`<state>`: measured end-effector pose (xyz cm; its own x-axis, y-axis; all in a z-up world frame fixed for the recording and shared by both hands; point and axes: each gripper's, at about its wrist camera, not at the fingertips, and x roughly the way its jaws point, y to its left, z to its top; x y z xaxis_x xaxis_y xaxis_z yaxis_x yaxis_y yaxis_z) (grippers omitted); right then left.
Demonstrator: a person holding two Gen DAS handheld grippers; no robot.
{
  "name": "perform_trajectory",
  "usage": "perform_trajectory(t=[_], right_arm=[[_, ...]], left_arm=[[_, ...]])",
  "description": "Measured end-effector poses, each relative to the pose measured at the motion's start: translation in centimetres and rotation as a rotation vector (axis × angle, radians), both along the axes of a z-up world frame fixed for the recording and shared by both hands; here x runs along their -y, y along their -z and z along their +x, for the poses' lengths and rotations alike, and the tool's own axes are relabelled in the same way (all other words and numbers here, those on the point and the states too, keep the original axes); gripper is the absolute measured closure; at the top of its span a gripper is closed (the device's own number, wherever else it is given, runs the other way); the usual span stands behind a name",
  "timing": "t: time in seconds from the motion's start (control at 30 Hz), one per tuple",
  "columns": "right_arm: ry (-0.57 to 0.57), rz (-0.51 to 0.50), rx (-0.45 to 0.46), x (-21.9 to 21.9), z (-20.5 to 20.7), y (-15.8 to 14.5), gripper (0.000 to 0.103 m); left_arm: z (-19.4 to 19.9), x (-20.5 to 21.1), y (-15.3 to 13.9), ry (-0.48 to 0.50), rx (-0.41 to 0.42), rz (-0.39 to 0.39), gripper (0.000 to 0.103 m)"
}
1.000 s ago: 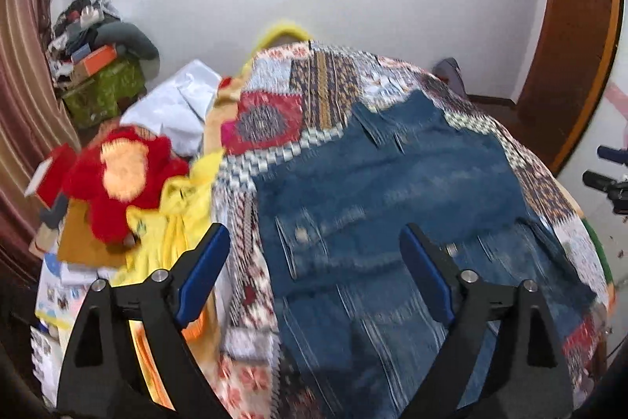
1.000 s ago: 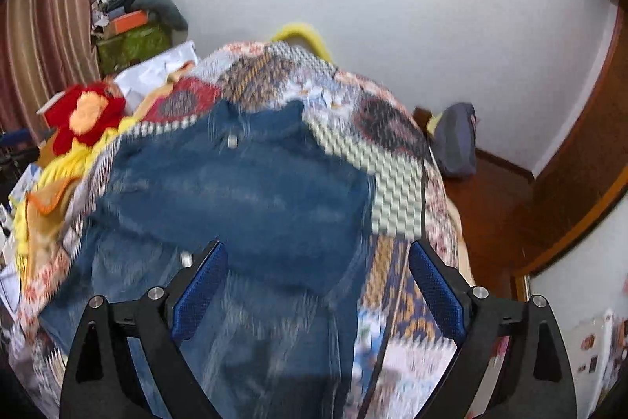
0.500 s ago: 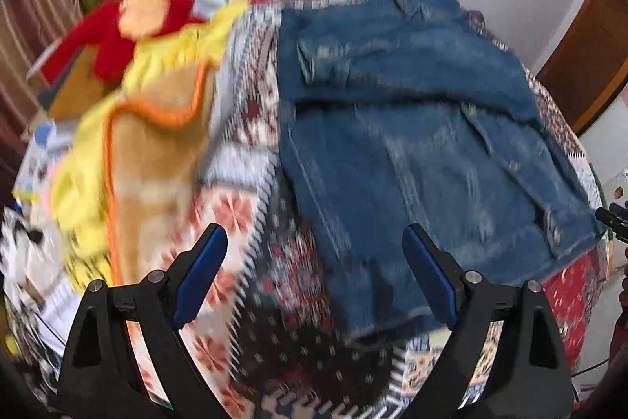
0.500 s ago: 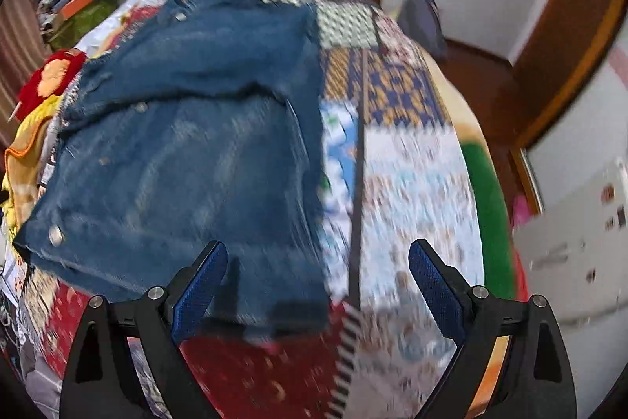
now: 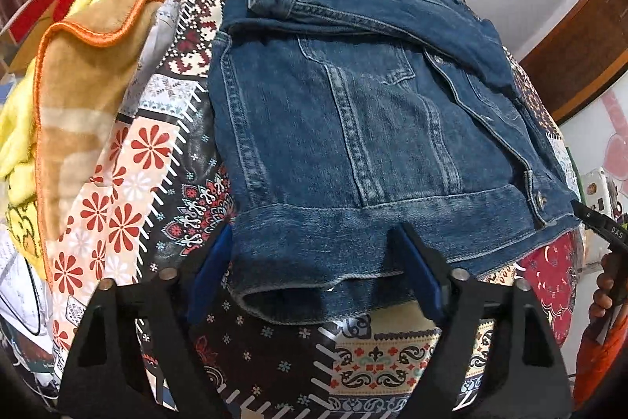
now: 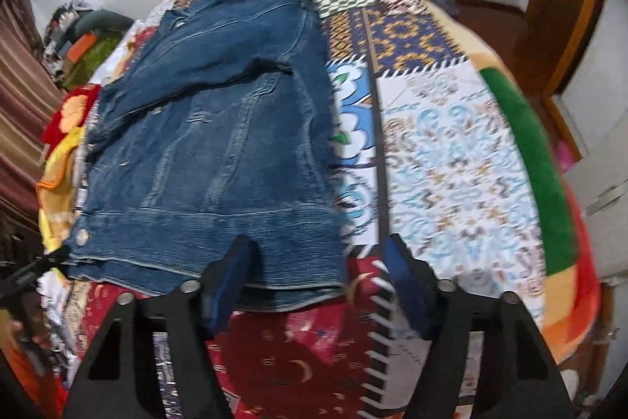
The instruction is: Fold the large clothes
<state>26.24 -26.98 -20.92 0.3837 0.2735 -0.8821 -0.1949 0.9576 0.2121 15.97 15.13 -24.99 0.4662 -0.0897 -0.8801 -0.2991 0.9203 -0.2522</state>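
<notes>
Denim jacket (image 5: 373, 128) lies flat on patchwork quilt (image 5: 157, 152), sleeve folded across. Left gripper (image 5: 314, 269) and right gripper (image 6: 318, 273), jaws just closing, straddle its near hem corners, not yet pinching.

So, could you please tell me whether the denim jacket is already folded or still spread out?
Partly folded: the denim jacket lies flat on the patchwork bedspread with one sleeve laid across its chest; the hem is not yet folded up.
</notes>
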Motion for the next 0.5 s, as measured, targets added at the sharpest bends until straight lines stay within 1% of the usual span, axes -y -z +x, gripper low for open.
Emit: perform_trajectory(t=[0.07,0.1,0.13,0.17,0.2,0.23,0.27,0.3,0.37,0.43,0.5], right_arm=[[-0.010,0.050,-0.025,0.0,0.2,0.4,0.056],[-0.013,0.072,-0.036,-0.1,0.2,0.5,0.059],[-0.017,0.090,-0.047,-0.2,0.2,0.6,0.062],[-0.015,0.087,-0.047,-0.3,0.3,0.7,0.063],[-0.020,0.080,-0.039,-0.5,0.2,0.6,0.064],[-0.026,0.067,-0.028,-0.7,0.1,0.5,0.068],[-0.029,0.050,-0.014,-1.0,0.1,0.3,0.075],[-0.034,0.029,-0.001,-1.2,0.0,0.0,0.079],[-0.034,0.022,0.019,-1.3,0.2,-0.5,0.086],[-0.035,0.028,0.035,-1.3,0.4,-1.0,0.088],[-0.044,0.032,0.054,-1.4,0.8,-1.6,0.089]], left_arm=[[-0.3,-0.5,0.0,-0.010,-0.002,0.010,0.044],[-0.6,-0.8,0.1,-0.021,-0.006,0.008,0.048],[-0.8,-1.3,0.4,-0.033,-0.011,-0.008,0.055],[-1.0,-1.7,0.6,-0.041,-0.013,-0.024,0.063],[-1.2,-2.2,0.8,-0.058,-0.013,-0.048,0.065],[-1.5,-2.6,1.0,-0.073,-0.007,-0.080,0.066],[-1.6,-2.9,1.1,-0.083,-0.002,-0.097,0.069],[-1.8,-3.3,1.1,-0.099,0.011,-0.125,0.071],[-2.1,-3.8,0.9,-0.114,0.034,-0.167,0.076],[-2.3,-4.0,0.3,-0.113,0.056,-0.178,0.079],[-2.2,-3.7,-0.6,-0.102,0.075,-0.154,0.082]])
